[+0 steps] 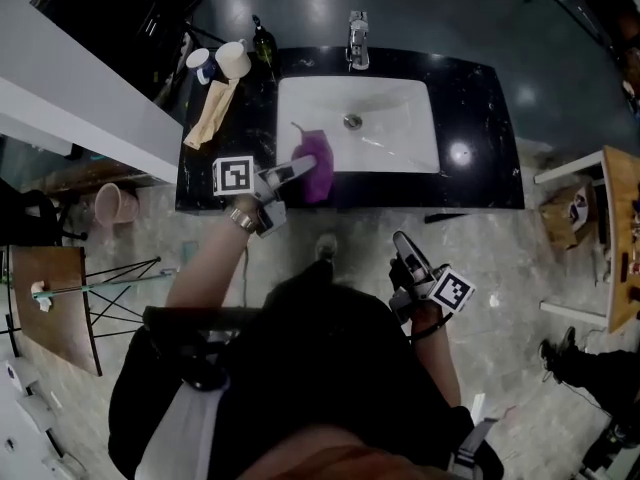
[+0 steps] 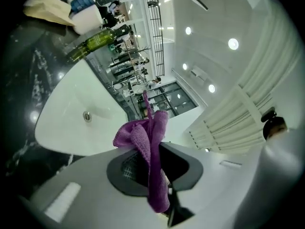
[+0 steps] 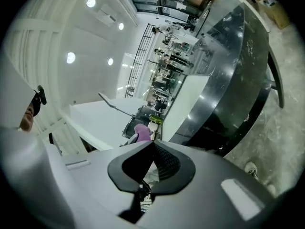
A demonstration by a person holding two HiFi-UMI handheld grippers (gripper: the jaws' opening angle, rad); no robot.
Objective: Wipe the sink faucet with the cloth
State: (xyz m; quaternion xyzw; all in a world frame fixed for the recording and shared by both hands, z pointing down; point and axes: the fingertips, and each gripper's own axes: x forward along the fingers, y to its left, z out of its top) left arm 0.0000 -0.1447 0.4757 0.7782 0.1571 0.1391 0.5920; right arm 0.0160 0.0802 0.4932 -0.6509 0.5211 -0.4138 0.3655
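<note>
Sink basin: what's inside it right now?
Only the drain shows in the white sink basin. The purple cloth, clamped in the left gripper, hangs over its front-left corner and hides that patch.

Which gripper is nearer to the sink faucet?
Left. The left gripper, shut on the purple cloth, is over the front edge of the sink, facing the faucet. The right gripper, shut and empty, is off the counter, near the person's body.

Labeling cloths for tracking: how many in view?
2: purple cloth in the left gripper over the sink's front edge; beige cloth on the counter left of it. More may be hidden.
</note>
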